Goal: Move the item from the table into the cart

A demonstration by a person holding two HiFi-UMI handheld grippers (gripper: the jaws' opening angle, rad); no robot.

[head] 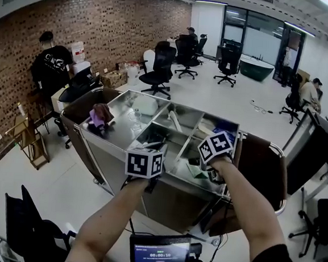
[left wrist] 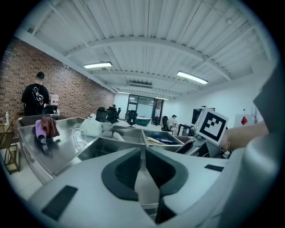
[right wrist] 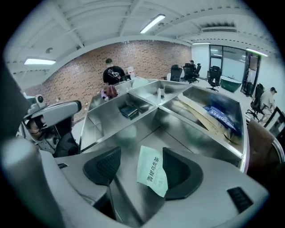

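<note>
Right gripper view: the right gripper (right wrist: 142,168) is shown released, with a pale green packet (right wrist: 151,173) between its jaws. The left gripper (left wrist: 142,171) is likewise released.

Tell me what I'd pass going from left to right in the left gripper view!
Person in a black shirt → pink and maroon cloth → clear glass → white bundle → blue packet → black-and-white marker cube.

Pale green printed packet (right wrist: 151,171), tilted, inside steel cart (right wrist: 187,133) near compartment.
</note>
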